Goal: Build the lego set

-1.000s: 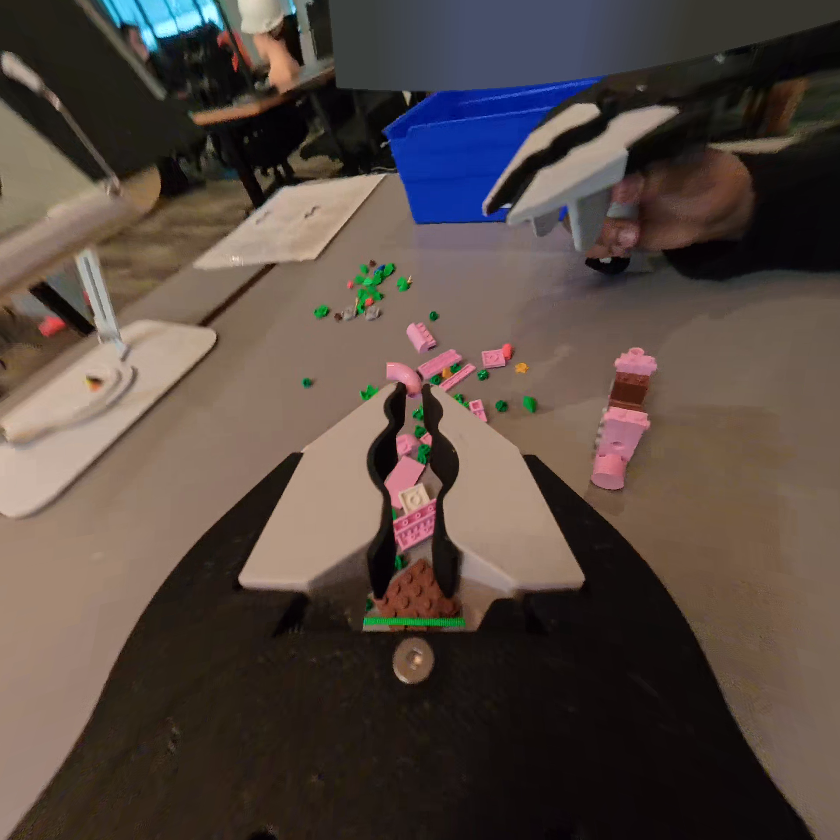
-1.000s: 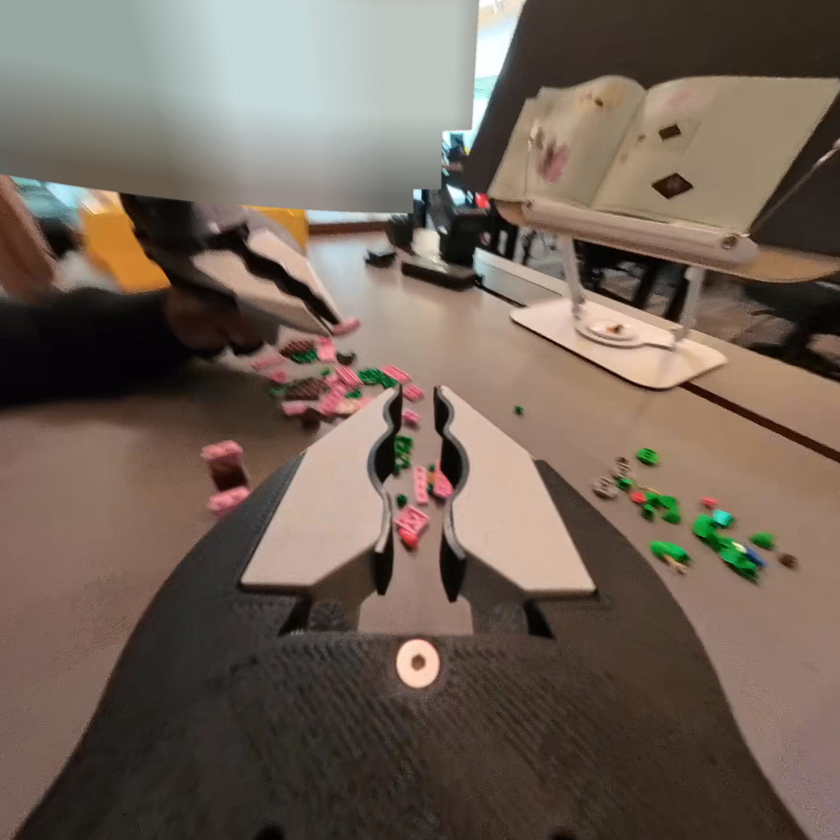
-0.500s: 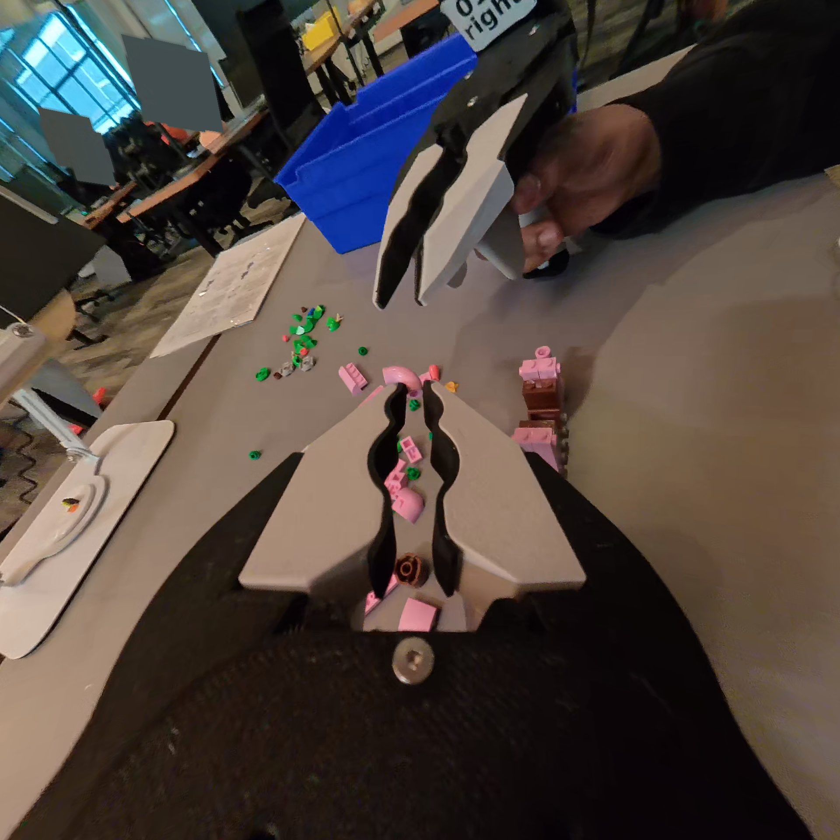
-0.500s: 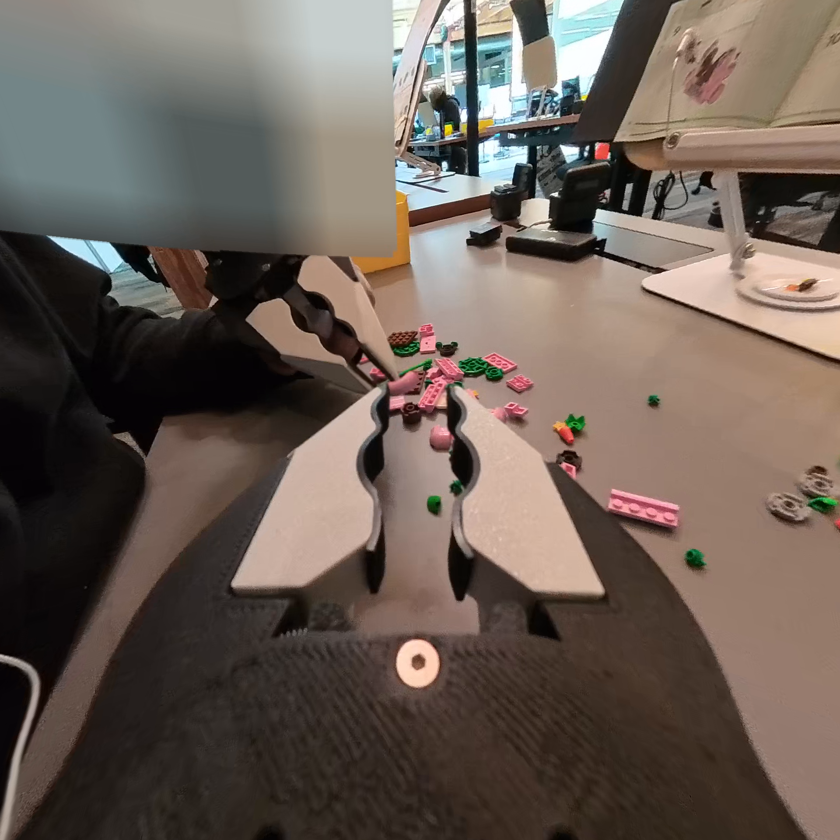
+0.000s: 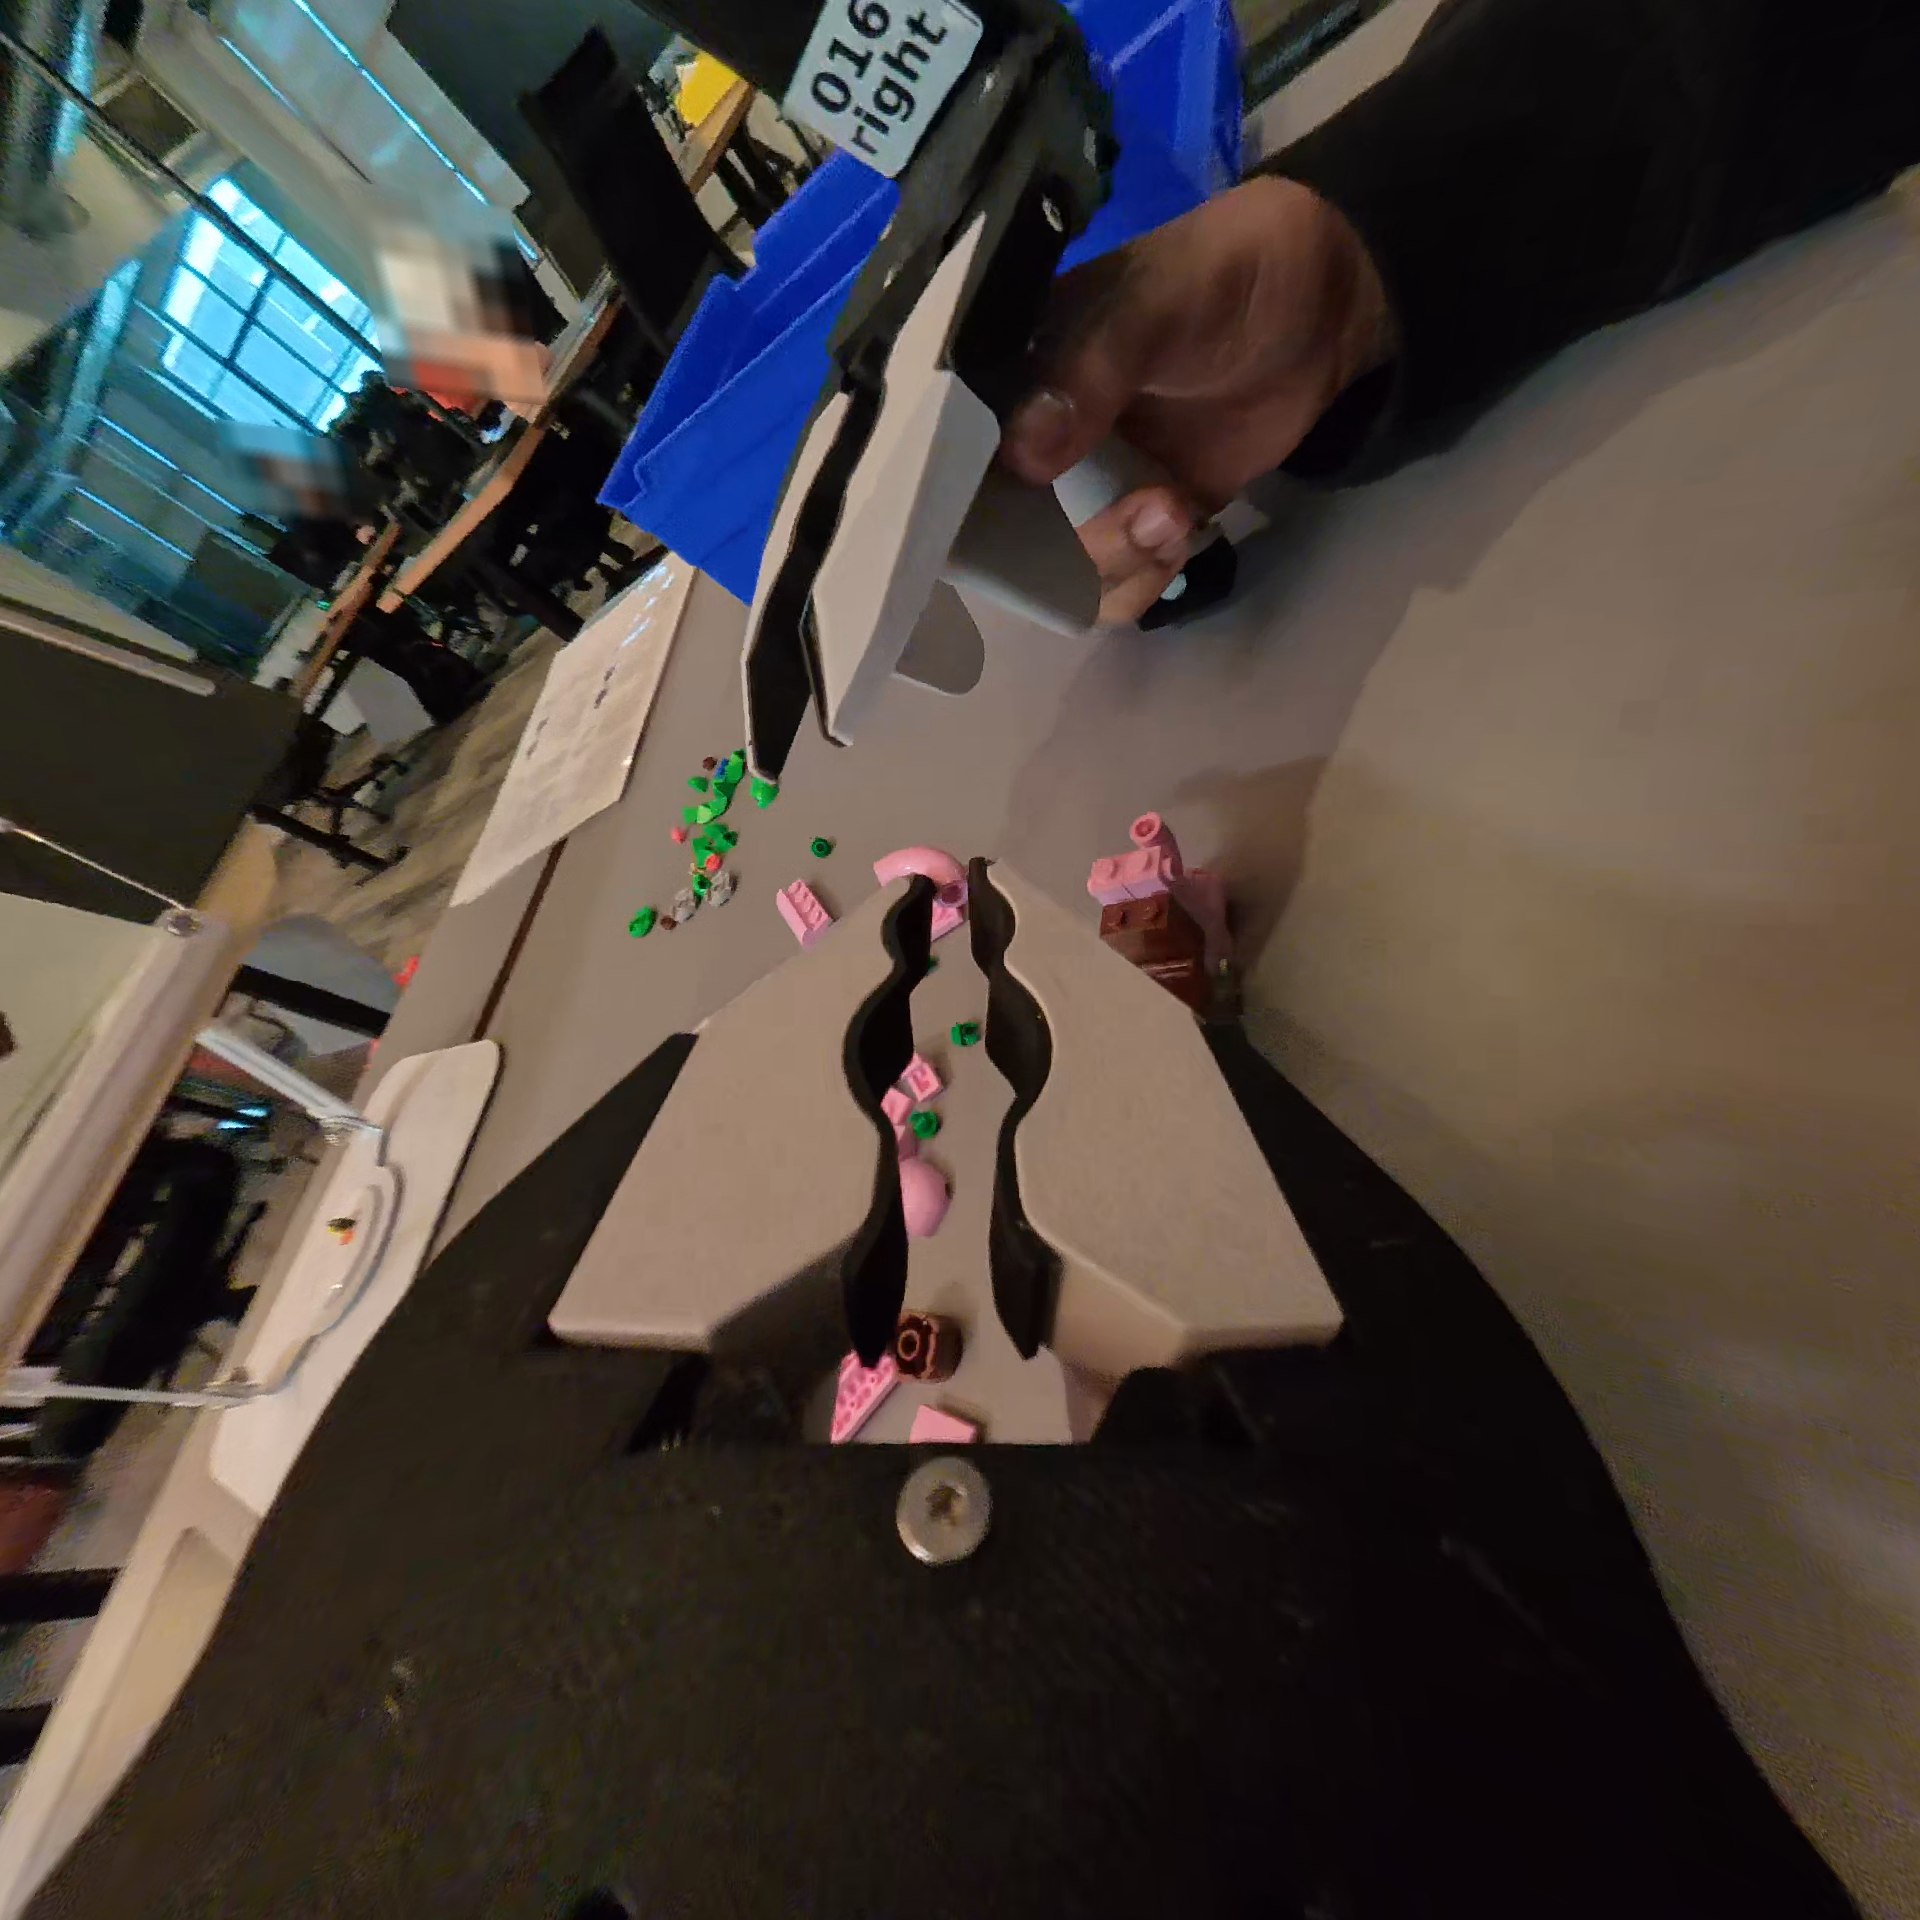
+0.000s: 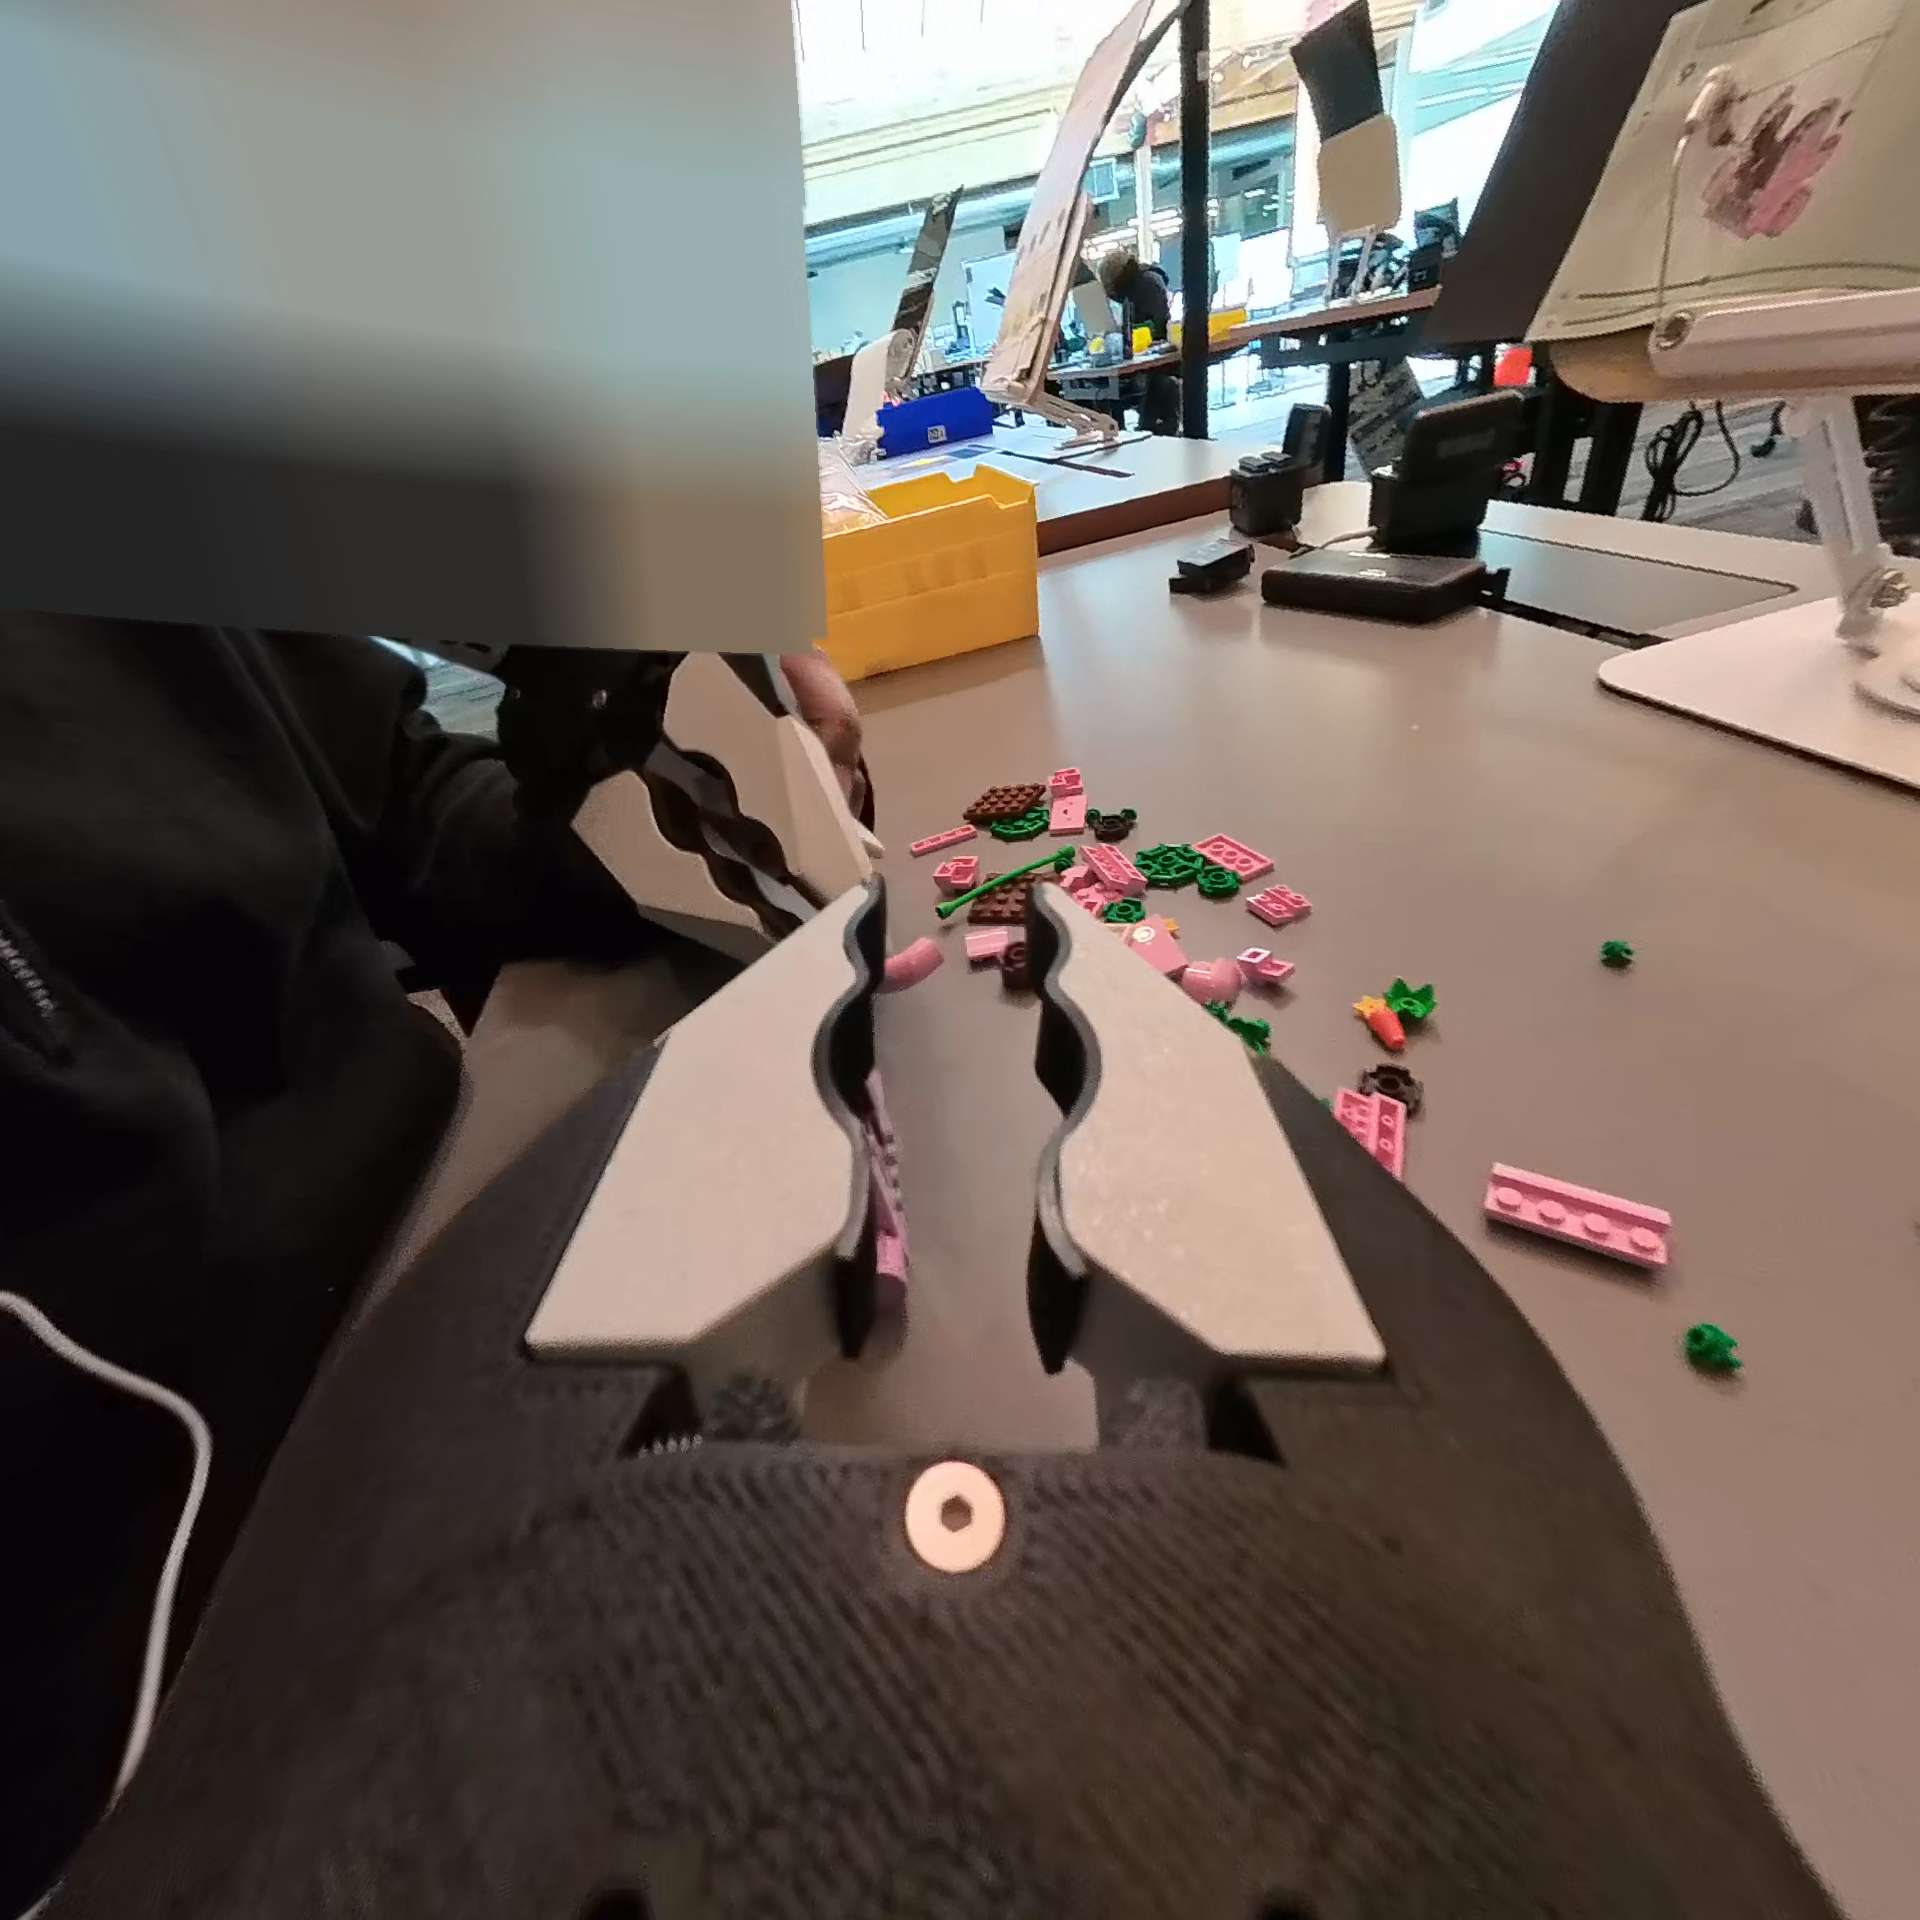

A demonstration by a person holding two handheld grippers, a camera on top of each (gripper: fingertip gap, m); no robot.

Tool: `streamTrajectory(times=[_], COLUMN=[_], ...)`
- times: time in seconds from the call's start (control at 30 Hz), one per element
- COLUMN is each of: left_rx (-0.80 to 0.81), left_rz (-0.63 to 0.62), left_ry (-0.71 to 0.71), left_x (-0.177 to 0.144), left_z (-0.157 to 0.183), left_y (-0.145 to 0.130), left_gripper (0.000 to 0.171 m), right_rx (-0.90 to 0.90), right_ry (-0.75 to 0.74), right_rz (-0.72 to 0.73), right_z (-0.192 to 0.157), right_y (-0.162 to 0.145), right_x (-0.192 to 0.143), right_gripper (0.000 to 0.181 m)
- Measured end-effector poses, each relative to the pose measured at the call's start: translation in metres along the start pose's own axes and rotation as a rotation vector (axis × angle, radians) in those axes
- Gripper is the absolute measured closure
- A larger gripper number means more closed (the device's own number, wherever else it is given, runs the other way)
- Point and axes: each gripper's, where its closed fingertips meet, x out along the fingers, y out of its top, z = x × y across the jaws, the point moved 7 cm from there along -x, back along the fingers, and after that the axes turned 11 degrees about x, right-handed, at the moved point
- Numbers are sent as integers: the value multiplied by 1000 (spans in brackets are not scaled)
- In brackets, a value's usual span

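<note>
Both grippers empty: right gripper [image 6: 956, 914] fingers stand parted directly over the pink-and-brown assembly [image 5: 1153, 914], its long axis along them, while left gripper [image 5: 945, 883], narrowly parted, points just beside it on the surface [image 5: 1558, 935].

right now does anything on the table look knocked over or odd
The pink and brown tower lies on its side on the table rather than standing, right beside the left claw. Loose pink, green and brown pieces lie scattered, which looks normal for a half-built set.
</note>
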Motion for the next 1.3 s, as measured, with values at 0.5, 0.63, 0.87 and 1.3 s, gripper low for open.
streamTrajectory(times=[0.5,0.63,0.87,1.3], left_rx=[114,118,127,133], left_rz=[-12,-10,4,29], left_ry=[35,36,48,96], left_x=[-1,-1,-1,-5], left_z=[7,8,8,5], left_y=[6,6,6,8], left_gripper=[166,166,166,166], right_rx=[51,121,209,440], right_ry=[146,183,162,276], right_rz=[-59,-111,-123,-155], right_z=[-11,-13,-7,0], right_y=[-9,-13,-14,-18], right_x=[9,14,15,17], right_gripper=[161,157,158,173])
